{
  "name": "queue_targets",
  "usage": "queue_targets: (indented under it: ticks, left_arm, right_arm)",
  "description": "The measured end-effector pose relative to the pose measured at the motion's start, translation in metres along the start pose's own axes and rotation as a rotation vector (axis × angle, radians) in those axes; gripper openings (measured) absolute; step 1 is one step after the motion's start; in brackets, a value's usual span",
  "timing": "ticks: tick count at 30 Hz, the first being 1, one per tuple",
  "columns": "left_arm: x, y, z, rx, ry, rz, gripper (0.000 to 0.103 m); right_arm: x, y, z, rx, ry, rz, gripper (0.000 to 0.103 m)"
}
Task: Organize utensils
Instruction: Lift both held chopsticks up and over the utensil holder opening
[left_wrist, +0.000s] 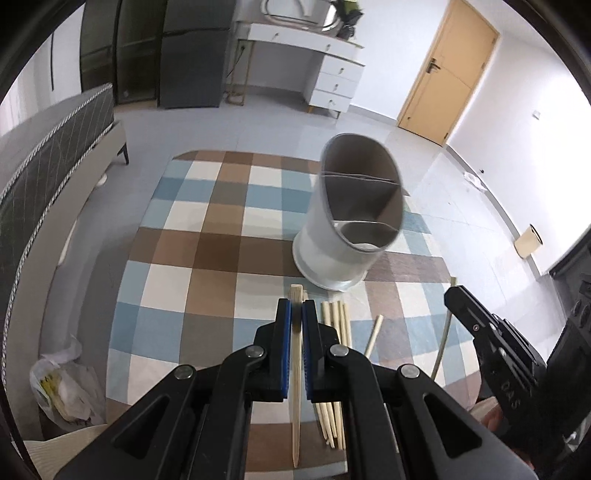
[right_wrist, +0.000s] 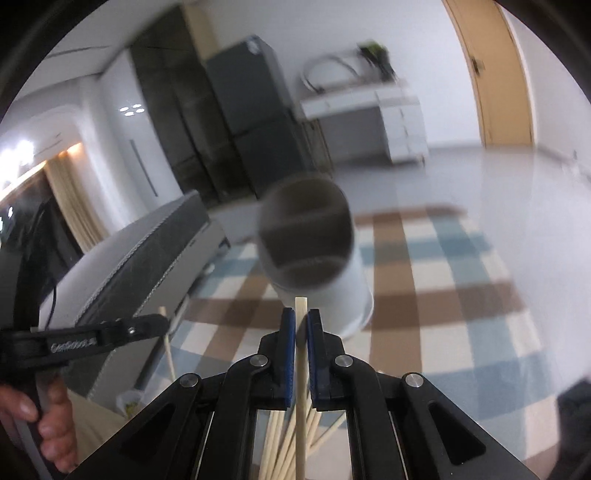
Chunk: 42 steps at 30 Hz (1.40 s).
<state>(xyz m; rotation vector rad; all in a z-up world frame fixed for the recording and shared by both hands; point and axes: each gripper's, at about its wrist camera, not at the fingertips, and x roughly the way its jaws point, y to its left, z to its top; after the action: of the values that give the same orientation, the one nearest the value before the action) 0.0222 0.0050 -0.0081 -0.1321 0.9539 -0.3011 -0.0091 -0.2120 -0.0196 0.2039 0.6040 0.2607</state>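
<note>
I've got one pale wooden chopstick (left_wrist: 295, 373) pinched between my left gripper (left_wrist: 295, 312) pads, tip poking past them, rest hanging back under the jaws. Right gripper (right_wrist: 301, 319) is clamped on a 2nd pale chopstick (right_wrist: 302, 354), same way, top end just above the fingertips. Loose chopsticks (left_wrist: 334, 354) lie on the checked blue-brown-white tablecloth (left_wrist: 207, 258) just below. Grey oval divided utensil holder (left_wrist: 351, 221) stands beyond, upright, apart from both sticks.
</note>
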Motion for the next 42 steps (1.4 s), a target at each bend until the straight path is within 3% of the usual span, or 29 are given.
queue_targets:
  ticks: [9, 17, 22, 29, 36, 42]
  left_arm:
    - [-0.036, -0.015, 0.016, 0.017, -0.067, -0.032, 0.002]
    - [-0.067, -0.034, 0.093, 0.029, -0.256, -0.069, 0.001]
    - [-0.060, -0.042, 0.144, 0.056, -0.370, -0.064, 0.002]
    - [-0.007, -0.033, 0.197, 0.064, -0.458, -0.075, 0.002]
    - [0.028, -0.023, 0.208, 0.062, -0.476, -0.096, 0.002]
    - [0.036, -0.023, 0.197, 0.076, -0.484, -0.132, 0.002]
  right_arm:
    - [-0.040, 0.009, 0.024, 0.030, -0.136, 0.042, 0.006]
    - [-0.049, 0.022, 0.092, -0.041, -0.296, 0.084, 0.006]
    - [-0.028, 0.025, 0.144, -0.099, -0.374, 0.098, 0.006]
    - [0.022, 0.008, 0.196, -0.111, -0.495, 0.082, 0.006]
    - [0.076, -0.027, 0.214, 0.005, -0.561, 0.065, 0.006]
    - [0.102, -0.035, 0.201, -0.014, -0.550, 0.089, 0.006]
